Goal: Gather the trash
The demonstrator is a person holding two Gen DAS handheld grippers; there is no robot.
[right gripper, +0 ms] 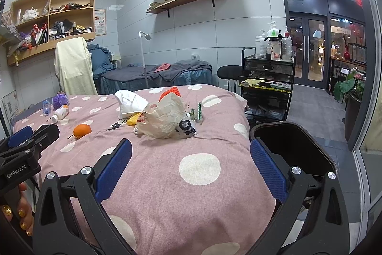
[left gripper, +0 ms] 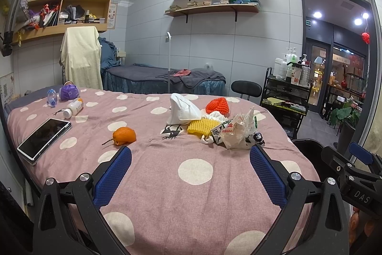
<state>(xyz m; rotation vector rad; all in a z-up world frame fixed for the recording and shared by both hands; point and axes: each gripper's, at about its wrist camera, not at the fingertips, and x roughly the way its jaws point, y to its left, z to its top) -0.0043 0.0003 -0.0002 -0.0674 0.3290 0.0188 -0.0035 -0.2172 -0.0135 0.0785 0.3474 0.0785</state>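
On the bed (left gripper: 167,183), the trash pile (left gripper: 214,122) is the landmark: orange (left gripper: 124,135) left of it, tablet (left gripper: 44,136) farther left, bin (right gripper: 293,147) right, beside the bed.

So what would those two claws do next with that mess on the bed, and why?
Probably move the right claw forward to the crumpled paper bag. Both claws are open and empty, with the left claw farther from the pile, and the bag is its nearest piece. The dark bin waits beside the bed's right edge.
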